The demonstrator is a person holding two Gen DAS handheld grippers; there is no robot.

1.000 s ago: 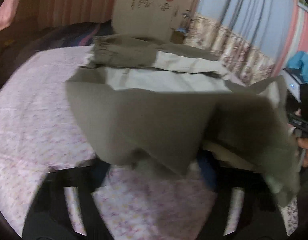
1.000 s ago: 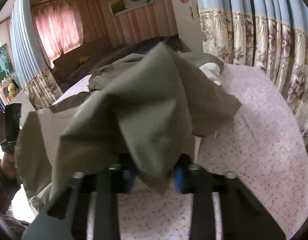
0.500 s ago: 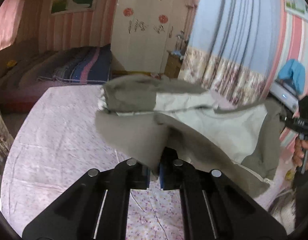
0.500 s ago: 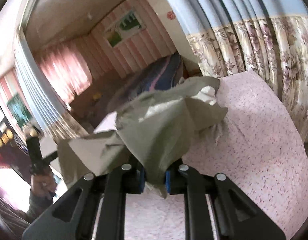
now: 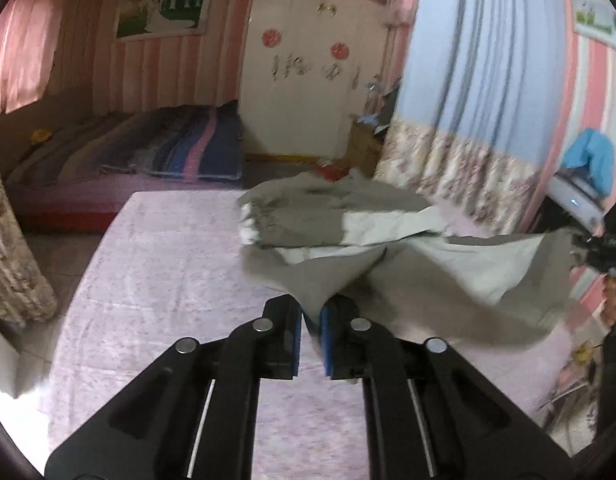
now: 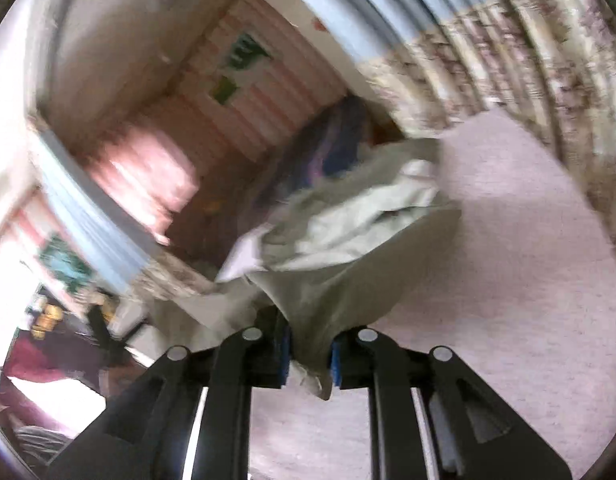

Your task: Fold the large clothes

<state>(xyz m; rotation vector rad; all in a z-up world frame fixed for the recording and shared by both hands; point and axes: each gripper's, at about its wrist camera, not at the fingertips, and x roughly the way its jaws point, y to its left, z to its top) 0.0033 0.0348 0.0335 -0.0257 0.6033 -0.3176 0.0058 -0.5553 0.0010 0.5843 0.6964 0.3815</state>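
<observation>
Two hand-held grippers lift a large olive-grey garment with pale lining (image 5: 448, 280) off a pink floral bedsheet (image 5: 155, 288).
Left gripper (image 5: 311, 334) and right gripper (image 6: 311, 354) each pinch a near hem corner; the far end rests toward the bed's far edge. Next, probably: carry both corners over it.

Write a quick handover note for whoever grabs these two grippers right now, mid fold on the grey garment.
Left hand-held gripper: shut on a corner of the grey garment.
Right hand-held gripper: shut on another bunch of its near edge.
Garment: near edge lifted, far part resting crumpled on the pink floral bed sheet, pale lining showing.
Done: both grips taken, edge raised.
Left: carry the edge over, lay it flat, finish the folds.
</observation>
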